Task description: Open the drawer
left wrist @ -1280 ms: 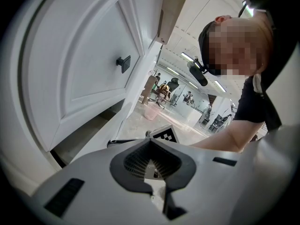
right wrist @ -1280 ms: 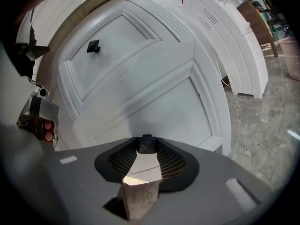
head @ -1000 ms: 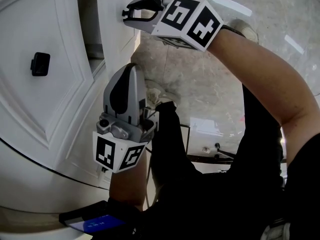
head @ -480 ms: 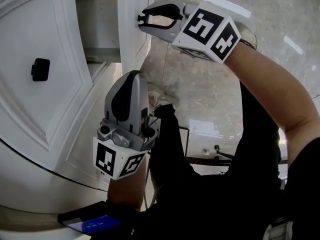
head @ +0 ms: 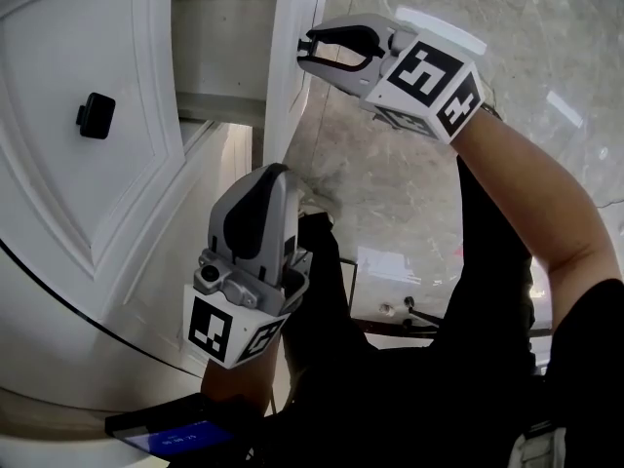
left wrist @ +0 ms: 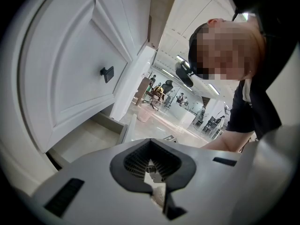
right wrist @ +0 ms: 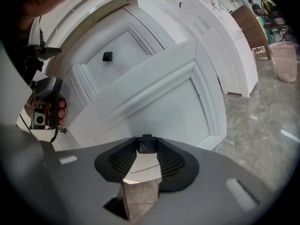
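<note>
The white cabinet has its drawer standing pulled out, its bare inside plain in the head view. The right tongs meet the drawer's front, but only their own view shows the small black knob pinched between their tips. The left tongs hang near the drawer without touching it. Their own view shows the tips together on nothing.

The drawer stood pulled out of the cabinet, with the floor to its right. The right tool sat at the drawer's front, jaws closed either side of the knob. The left tool hung lower, beside the cabinet, its jaws together. A second knob sat further left, and a phone lay nearest.
</note>
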`<state>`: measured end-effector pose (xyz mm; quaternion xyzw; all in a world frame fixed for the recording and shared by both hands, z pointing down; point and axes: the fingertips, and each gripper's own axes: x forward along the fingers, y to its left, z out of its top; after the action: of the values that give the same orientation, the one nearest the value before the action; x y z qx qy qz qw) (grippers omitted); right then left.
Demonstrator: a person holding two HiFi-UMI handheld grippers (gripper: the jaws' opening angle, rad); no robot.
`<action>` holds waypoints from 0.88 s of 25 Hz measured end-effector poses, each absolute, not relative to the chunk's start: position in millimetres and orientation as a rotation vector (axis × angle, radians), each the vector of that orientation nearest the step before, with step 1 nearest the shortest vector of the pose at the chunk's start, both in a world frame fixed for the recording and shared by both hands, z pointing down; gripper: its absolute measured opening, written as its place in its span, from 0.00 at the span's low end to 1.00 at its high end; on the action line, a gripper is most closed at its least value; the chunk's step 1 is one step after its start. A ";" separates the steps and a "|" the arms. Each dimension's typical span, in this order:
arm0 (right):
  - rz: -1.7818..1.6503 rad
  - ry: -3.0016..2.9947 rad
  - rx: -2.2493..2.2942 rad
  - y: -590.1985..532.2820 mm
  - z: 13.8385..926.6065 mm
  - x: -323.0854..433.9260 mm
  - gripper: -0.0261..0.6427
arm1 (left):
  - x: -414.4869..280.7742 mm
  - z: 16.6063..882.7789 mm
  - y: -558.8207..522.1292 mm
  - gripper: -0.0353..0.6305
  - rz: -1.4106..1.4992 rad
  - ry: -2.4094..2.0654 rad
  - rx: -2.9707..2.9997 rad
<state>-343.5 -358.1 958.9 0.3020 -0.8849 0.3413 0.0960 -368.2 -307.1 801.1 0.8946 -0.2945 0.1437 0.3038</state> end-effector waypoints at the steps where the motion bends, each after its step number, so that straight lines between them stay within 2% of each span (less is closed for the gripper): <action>1: 1.009 -2.621 0.894 -356.9 959.2 -342.0 0.24 | -371.2 800.0 -306.3 0.04 0.383 -0.791 2.372; 22: 1.008 -2.588 0.891 -326.7 961.5 -310.7 0.24 | -397.0 787.7 -290.6 0.04 0.431 -0.847 2.402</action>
<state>-310.7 -326.7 961.5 0.3036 -0.8817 0.3434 0.1119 -397.0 -290.6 787.7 0.8938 -0.3154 0.1603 0.2758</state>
